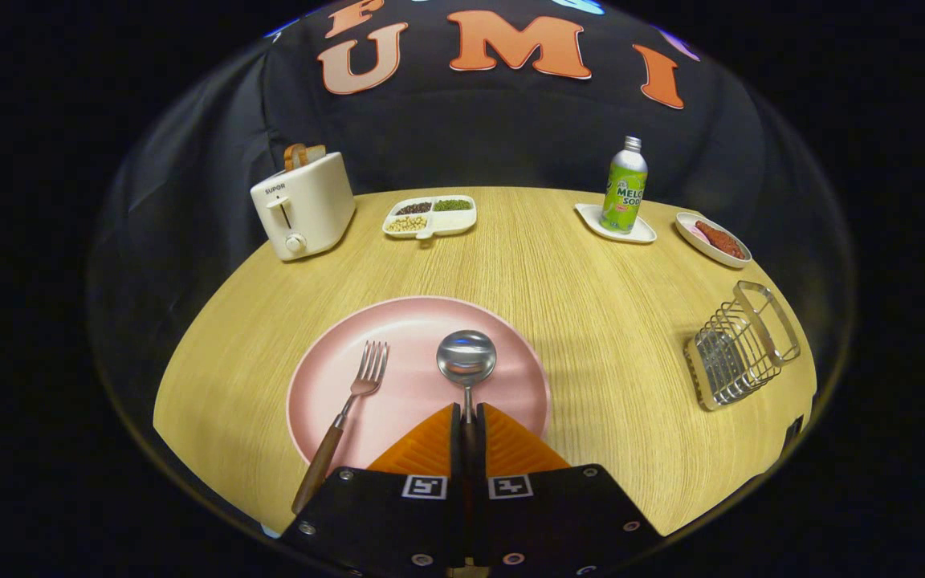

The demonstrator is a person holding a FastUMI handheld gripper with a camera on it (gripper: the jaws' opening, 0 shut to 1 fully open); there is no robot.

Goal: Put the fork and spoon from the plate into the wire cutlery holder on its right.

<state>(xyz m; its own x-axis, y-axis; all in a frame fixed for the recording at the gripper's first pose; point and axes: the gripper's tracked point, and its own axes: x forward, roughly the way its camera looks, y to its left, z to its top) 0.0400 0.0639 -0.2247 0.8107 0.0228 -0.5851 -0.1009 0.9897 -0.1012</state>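
A pink plate point(414, 321) lies on the wooden table just ahead of my fingers. A metal spoon point(466, 357) rests on it, bowl pointing away; its handle runs back between my fingers. My gripper point(467, 413) is shut on the spoon's handle, both fingers pressed against it. A fork point(350, 405) with a wooden handle lies on the plate to the left of the spoon, its handle sticking out over the plate's near rim. The wire cutlery holder point(739, 345) stands on the table to the right of the plate, with nothing visible inside it.
Beyond the plate stand a cream toaster point(303, 205) with bread at the far left, a divided snack tray point(430, 215), a green bottle point(625, 186) on a small white dish, and a white dish point(713, 238) of food at the far right.
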